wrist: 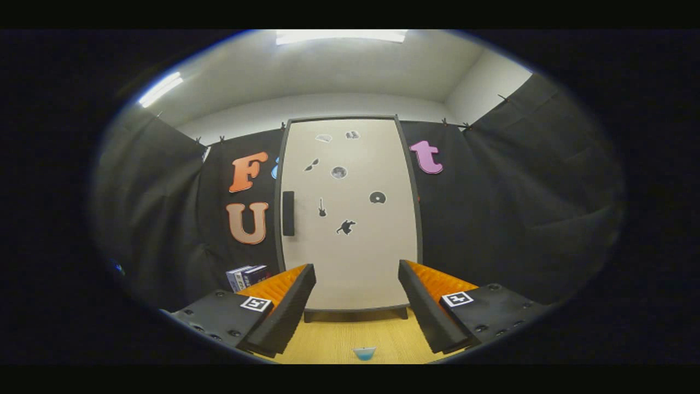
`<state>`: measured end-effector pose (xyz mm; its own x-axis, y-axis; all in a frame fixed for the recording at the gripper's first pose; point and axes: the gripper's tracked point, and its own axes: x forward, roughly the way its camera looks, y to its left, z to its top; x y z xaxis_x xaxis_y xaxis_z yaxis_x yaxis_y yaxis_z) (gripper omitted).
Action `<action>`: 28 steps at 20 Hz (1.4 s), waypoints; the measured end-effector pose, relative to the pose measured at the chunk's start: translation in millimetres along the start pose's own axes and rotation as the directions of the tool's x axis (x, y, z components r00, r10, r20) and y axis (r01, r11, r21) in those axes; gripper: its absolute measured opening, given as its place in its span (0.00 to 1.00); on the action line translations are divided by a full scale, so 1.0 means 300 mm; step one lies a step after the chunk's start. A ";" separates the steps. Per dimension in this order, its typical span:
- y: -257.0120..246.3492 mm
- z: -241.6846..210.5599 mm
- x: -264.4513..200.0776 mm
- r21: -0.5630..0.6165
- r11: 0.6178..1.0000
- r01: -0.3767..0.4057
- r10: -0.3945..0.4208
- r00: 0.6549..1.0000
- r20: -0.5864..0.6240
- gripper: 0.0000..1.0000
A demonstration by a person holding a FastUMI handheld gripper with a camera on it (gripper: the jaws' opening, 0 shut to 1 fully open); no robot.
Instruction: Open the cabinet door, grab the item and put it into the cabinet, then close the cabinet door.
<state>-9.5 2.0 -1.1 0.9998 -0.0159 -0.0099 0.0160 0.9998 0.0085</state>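
A: Facing the cabinet [350,213], the gripper [356,284] has its fingers spread wide apart, with nothing between them.

B: And the door [361,262]?

A: Closed. Its dark handle [288,213] runs upright near the door's left edge, and small dark stickers dot the pale panel.

B: Where's the item?

A: A small blue item [364,353] sits on the wooden bench [333,339] at its near edge, between the fingers and closer than their tips. Books [246,276] stand near the cabinet's lower left corner.
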 end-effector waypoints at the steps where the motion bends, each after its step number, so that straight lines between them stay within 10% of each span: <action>1: 0.005 0.015 0.003 0.010 1.000 -0.001 0.001 1.000 0.011 0.97; 14: 0.365 0.122 0.394 0.095 0.976 -0.197 0.204 0.977 -0.063 0.97; 28: 0.589 0.014 0.930 -0.043 0.989 -0.142 0.132 0.974 -0.185 0.97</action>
<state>272.5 174.3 1.8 0.9739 0.1178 -0.1939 -0.1265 0.9914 -0.0329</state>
